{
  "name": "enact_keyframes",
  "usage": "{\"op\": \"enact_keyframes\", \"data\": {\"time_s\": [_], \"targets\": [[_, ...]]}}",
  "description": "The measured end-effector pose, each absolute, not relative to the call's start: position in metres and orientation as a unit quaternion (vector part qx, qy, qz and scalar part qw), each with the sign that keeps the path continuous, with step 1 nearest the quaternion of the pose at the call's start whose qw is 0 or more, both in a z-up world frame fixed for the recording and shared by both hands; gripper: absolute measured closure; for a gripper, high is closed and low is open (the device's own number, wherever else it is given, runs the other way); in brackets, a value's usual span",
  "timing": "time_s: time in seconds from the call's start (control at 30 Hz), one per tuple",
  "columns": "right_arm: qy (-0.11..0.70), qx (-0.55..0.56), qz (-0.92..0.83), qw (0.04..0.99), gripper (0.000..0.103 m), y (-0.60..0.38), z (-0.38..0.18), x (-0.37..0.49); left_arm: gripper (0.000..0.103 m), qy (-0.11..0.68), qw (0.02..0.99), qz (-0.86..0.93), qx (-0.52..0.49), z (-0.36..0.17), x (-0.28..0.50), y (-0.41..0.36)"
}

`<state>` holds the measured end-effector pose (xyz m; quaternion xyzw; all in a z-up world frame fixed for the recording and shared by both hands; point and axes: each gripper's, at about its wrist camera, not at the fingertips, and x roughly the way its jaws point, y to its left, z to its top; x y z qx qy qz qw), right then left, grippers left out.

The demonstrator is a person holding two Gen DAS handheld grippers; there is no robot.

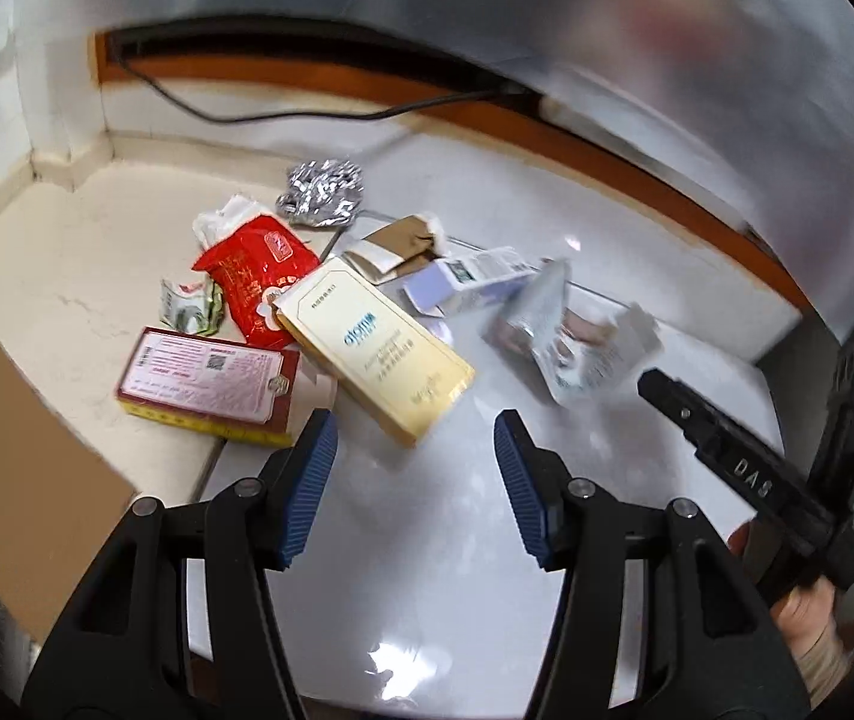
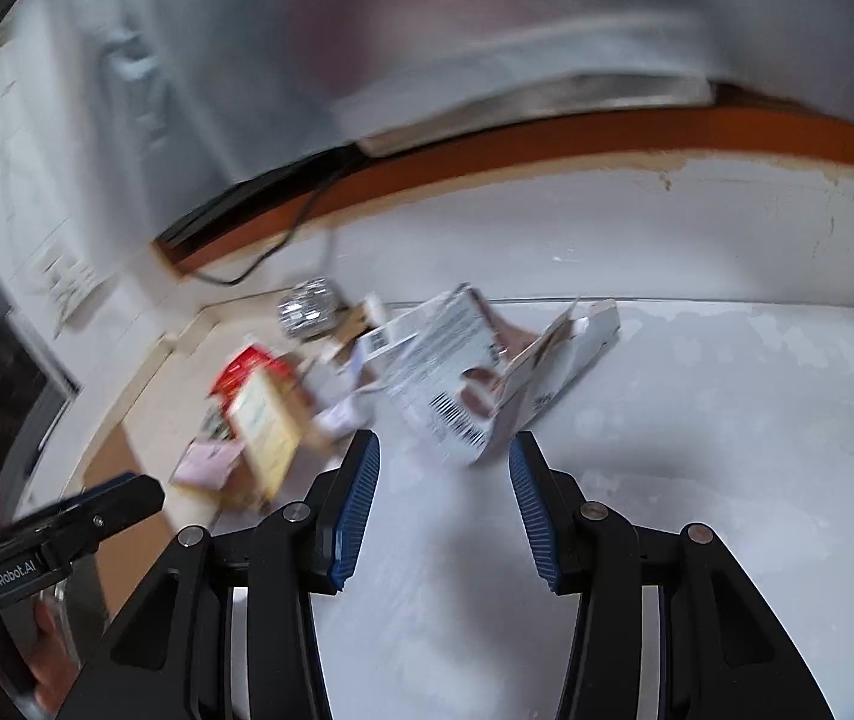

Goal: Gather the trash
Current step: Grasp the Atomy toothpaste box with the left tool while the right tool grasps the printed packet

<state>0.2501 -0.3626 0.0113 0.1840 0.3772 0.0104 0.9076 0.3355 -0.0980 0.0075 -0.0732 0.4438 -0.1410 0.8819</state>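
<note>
A pile of trash lies on the white floor. In the left wrist view I see a cream-yellow box [image 1: 376, 351], a red-and-pink box [image 1: 208, 381], a red packet [image 1: 259, 276], crumpled foil [image 1: 322, 192], a brown torn carton [image 1: 397, 246], a white-lilac box [image 1: 469, 285] and a torn white carton [image 1: 571, 336]. My left gripper [image 1: 415, 444] is open just short of the cream-yellow box. My right gripper [image 2: 444, 462] is open, close in front of the torn white carton [image 2: 475, 384]. It also shows in the left wrist view [image 1: 703, 426] at the right. Both are empty.
A brown cardboard sheet [image 1: 13, 456] lies at the left. A black cable [image 1: 283, 114] runs along the orange-brown skirting [image 1: 637, 168] by the wall. A tiled step edge [image 1: 67, 174] borders the left side. White floor [image 2: 727, 450] stretches to the right of the pile.
</note>
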Motion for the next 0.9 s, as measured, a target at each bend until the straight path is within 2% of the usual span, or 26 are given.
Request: {"op": "enact_keyframes", "data": {"time_s": [0.4, 0.43, 0.57, 0.9], "targets": [[0.423, 0.237, 0.000, 0.875, 0.057, -0.387, -0.055, 0.316, 0.052, 0.480, 0.854, -0.087, -0.180, -0.041, 0.409, -0.102], [0.422, 0.237, 0.001, 0.875, 0.058, -0.388, -0.058, 0.318, 0.052, 0.482, 0.853, -0.083, -0.182, -0.042, 0.411, -0.103], [0.425, 0.229, 0.002, 0.876, 0.073, -0.385, -0.067, 0.325, 0.052, 0.485, 0.857, -0.047, -0.169, -0.047, 0.420, -0.111], [0.433, 0.232, 0.007, 0.871, 0.075, -0.379, -0.078, 0.326, 0.052, 0.492, 0.860, -0.019, -0.133, -0.050, 0.415, -0.114]]}}
